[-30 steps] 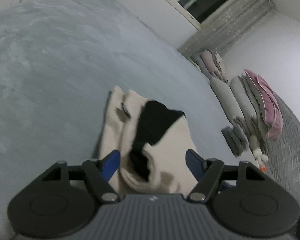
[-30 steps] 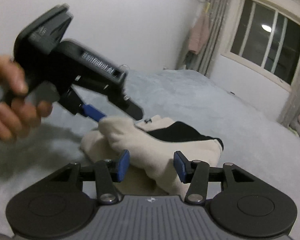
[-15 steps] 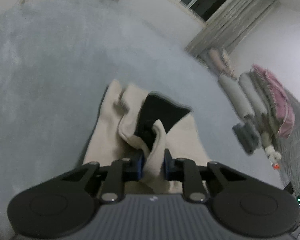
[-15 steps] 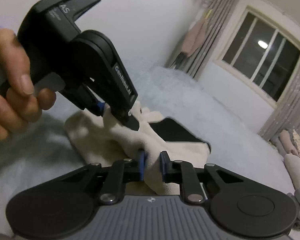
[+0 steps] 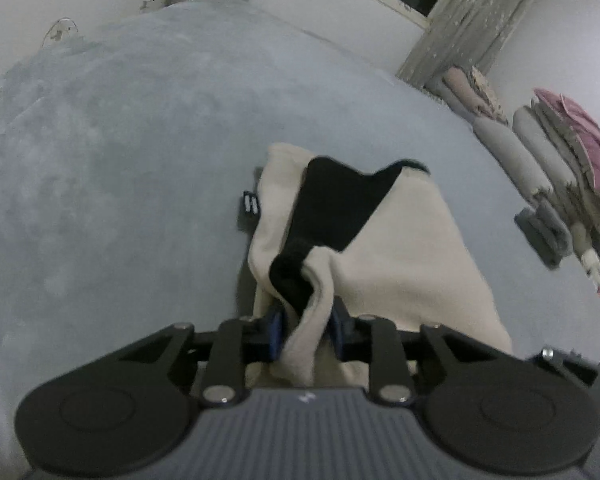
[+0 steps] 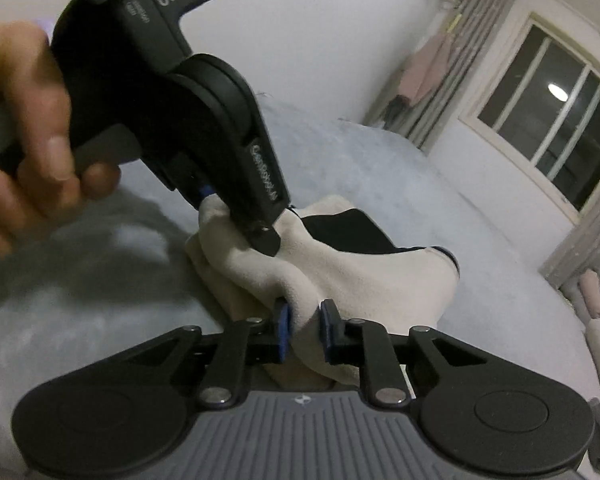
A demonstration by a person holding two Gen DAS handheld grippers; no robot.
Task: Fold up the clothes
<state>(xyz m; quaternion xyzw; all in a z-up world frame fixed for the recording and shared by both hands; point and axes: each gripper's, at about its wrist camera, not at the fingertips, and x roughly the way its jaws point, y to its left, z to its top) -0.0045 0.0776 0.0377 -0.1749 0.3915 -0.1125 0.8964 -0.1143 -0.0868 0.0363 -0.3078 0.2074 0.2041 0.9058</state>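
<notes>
Bedding [image 5: 120, 160], grey and soft, spreads out well beyond my fingers, and on it lies the cream garment [image 5: 404, 248] with its black lining [image 5: 332, 200], bunched up right at both sets of tips. I have the left gripper [image 5: 305, 334] pinching a raised cream-and-black fold between its blue pads, its jaws easing open a little around the cloth, while the right gripper [image 6: 304, 334] pinches a neighbouring cream ridge, its jaws also opening slightly. I judge this the grasp step of a fold; next I would lift both pinched edges together and carry them over, keeping the cloth taut between the grippers.
</notes>
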